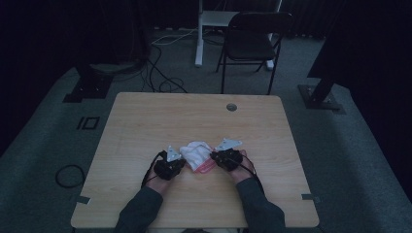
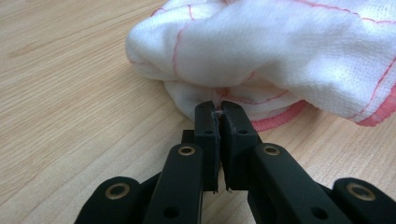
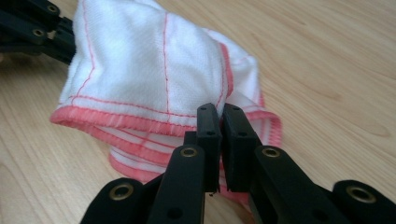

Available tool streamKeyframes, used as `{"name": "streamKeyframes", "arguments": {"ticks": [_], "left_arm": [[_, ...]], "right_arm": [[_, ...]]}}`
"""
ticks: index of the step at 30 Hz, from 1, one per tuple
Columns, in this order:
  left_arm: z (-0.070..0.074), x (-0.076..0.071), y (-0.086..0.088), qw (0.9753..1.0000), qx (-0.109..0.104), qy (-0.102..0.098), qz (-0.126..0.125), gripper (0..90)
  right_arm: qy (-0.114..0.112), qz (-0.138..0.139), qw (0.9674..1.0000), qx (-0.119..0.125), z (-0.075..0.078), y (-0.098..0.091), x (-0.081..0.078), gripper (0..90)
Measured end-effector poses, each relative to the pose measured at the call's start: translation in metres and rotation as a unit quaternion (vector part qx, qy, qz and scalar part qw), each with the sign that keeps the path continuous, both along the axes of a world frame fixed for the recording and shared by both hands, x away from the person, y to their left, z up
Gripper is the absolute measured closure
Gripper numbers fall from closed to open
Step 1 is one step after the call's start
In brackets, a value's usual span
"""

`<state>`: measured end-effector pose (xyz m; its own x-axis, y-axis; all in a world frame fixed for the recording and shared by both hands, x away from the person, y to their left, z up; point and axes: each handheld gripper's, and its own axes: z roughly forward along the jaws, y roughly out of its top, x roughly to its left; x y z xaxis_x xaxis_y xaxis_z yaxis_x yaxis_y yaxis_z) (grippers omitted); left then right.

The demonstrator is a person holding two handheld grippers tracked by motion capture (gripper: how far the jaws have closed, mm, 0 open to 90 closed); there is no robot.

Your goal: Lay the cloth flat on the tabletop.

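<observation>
While both grippers, left gripper (image 2: pixel 219 108) and right gripper (image 3: pixel 219 112), are pinching fully closed on the cloth's (image 1: pixel 197 154) hem at the near middle of the table (image 1: pixel 145 121), I am keeping those 2 grips level and pulling apart evenly

One cloth (image 1: pixel 197 153), two grippers, one table (image 1: pixel 145 126), one chair (image 1: pixel 252 41).
</observation>
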<state>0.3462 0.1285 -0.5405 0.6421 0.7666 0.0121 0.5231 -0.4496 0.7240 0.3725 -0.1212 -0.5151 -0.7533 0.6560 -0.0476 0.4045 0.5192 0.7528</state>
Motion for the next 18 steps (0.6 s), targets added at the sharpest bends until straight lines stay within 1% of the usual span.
{"name": "streamKeyframes", "arguments": {"ticks": [1, 2, 6, 11, 13, 18], "left_arm": [[0.000, 0.000, 0.001, 1.0000, 0.002, 0.000, 0.001, 86.6], [0.000, 0.000, 0.002, 1.0000, 0.003, 0.000, 0.002, 86.9], [0.000, 0.000, 0.004, 1.0000, 0.002, 0.000, 0.006, 87.2], [0.001, 0.000, 0.009, 0.9999, 0.007, 0.001, 0.011, 87.8], [0.001, 0.000, 0.010, 0.9999, 0.007, 0.000, 0.013, 87.9], [0.001, 0.000, 0.014, 0.9998, 0.007, 0.002, 0.018, 88.1]], "right_arm": [[-0.001, -0.002, 1.0000, 0.000, 0.001, -0.002, 0.000, 87.0], [-0.002, -0.009, 1.0000, 0.001, 0.003, -0.008, 0.001, 87.1], [-0.006, -0.015, 0.9999, 0.000, 0.005, -0.015, 0.002, 87.1], [-0.007, -0.028, 0.9996, 0.002, 0.008, -0.026, 0.002, 87.1], [-0.008, -0.030, 0.9995, 0.000, 0.008, -0.028, 0.002, 87.2], [-0.009, -0.044, 0.9990, 0.001, 0.010, -0.040, 0.003, 87.1]]}}
